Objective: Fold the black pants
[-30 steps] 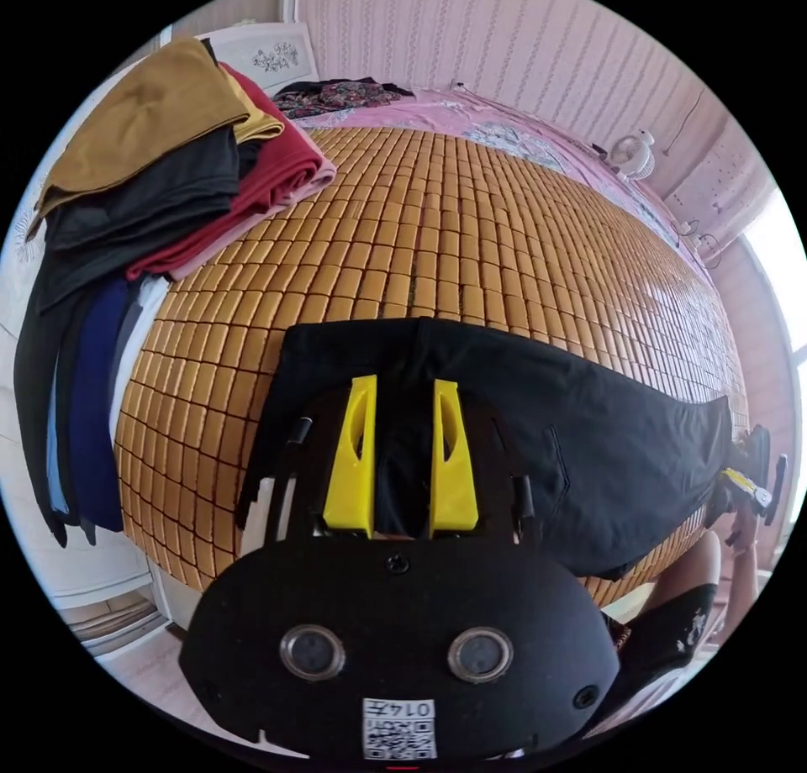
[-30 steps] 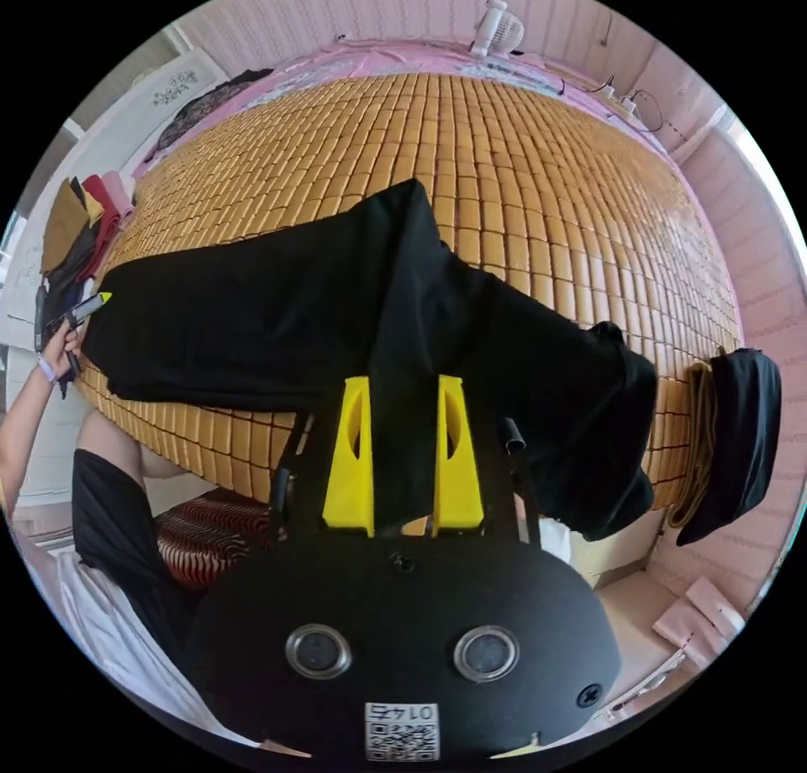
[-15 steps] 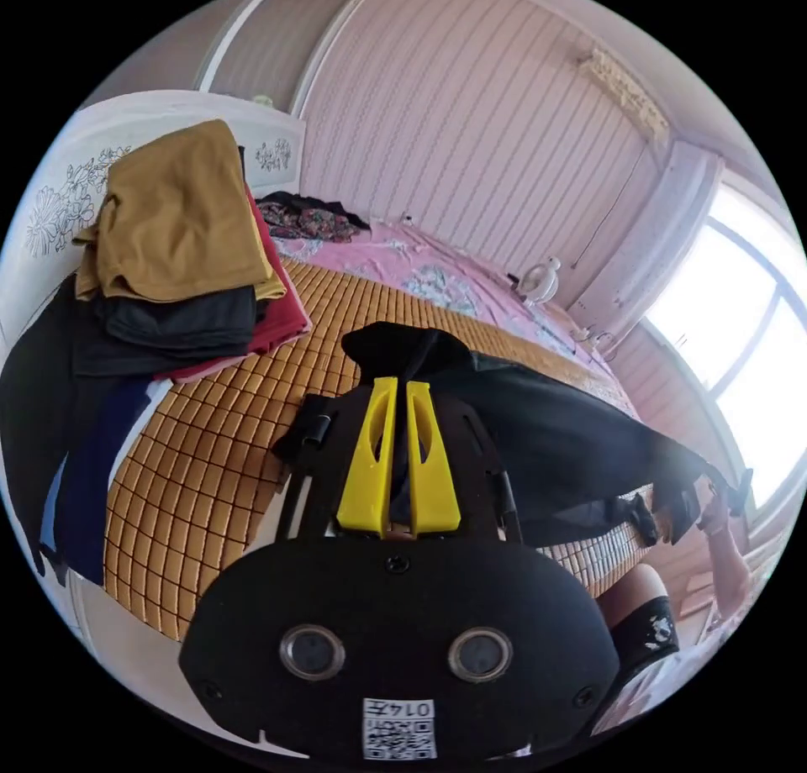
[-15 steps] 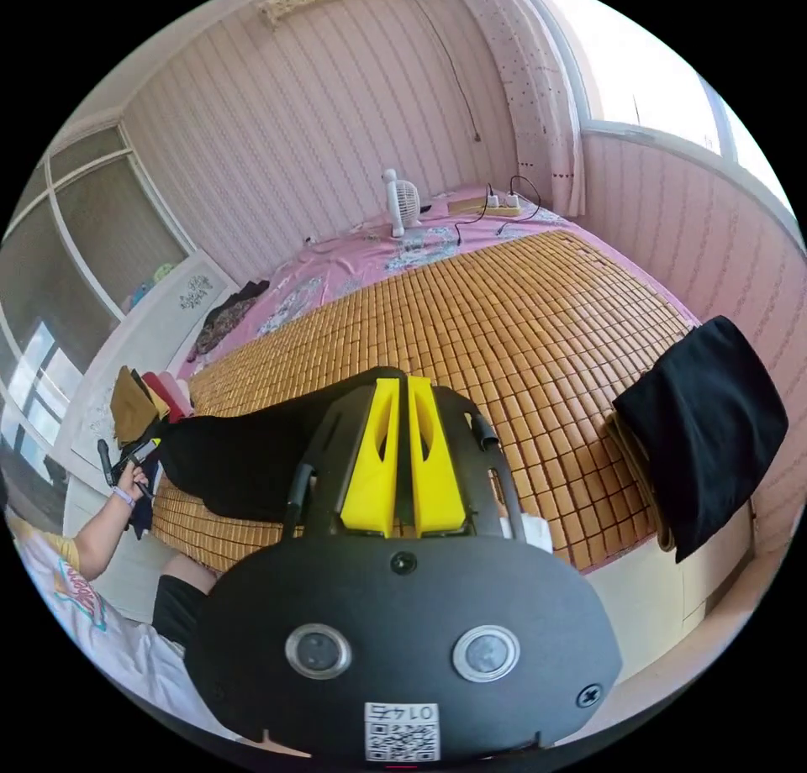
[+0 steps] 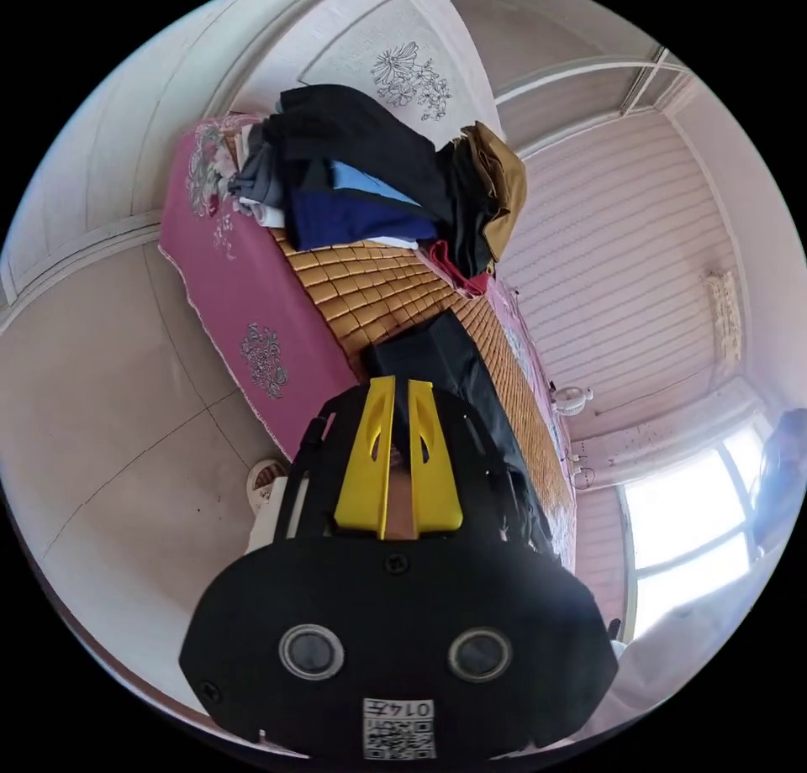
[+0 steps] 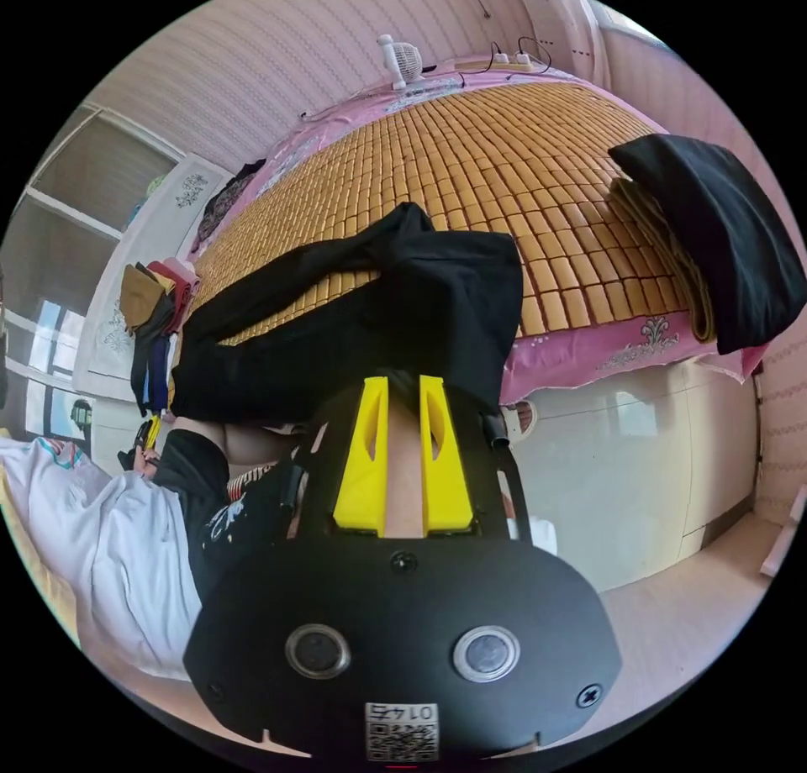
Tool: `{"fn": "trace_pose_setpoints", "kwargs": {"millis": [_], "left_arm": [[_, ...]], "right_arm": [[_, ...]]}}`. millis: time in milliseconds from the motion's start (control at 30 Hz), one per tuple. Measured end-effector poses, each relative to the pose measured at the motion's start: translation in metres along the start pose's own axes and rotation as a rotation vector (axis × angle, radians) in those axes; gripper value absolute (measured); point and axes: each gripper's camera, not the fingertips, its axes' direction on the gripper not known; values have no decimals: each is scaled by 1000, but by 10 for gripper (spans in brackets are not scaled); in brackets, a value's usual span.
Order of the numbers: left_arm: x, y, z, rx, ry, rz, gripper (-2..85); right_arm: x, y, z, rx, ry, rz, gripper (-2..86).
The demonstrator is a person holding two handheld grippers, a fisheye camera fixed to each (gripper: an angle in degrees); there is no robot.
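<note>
The pants drape limp across the bed's mat, soft and light. Both grippers clamp fabric edges between near-closed fingers; best held at hems.

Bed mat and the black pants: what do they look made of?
Bed mat: looks like small rigid tiles, probably bamboo, amber and glossy; the grid of joints and the sheen on the tiles point to that.
Black pants: thin soft woven or knit cloth, matte; it drapes and creases in loose folds over the mat's edge. The fibre can't be told.
</note>
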Motion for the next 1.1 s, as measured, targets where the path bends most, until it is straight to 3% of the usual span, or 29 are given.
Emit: {"fn": "trace_pose_setpoints", "kwargs": {"millis": [200, 367, 600, 767, 900, 1000, 1100], "left_arm": [[57, -44, 23, -49, -73, 259, -7], [114, -69, 113, -211, -92, 469, -10], [147, -76, 214, -340, -286, 494, -10], [178, -79, 236, -352, -449, 658, -10], [193, -82, 247, -392, -492, 718, -10], [199, -88, 252, -366, -600, 696, -10], [195, -96, 252, -355, -553, 657, -10]], "right_arm": [[-28, -43, -24, 97, 115, -81, 61], [-5, -49, -46, 177, 31, 32, 59], [8, -69, -47, 220, 147, 166, 82], [-25, -138, 6, 88, 211, 30, 110], [-41, -196, 74, -162, 338, -27, 90], [-53, -224, 63, -145, 303, -100, 13], [-79, -241, 16, 8, 290, -236, 0]]}}
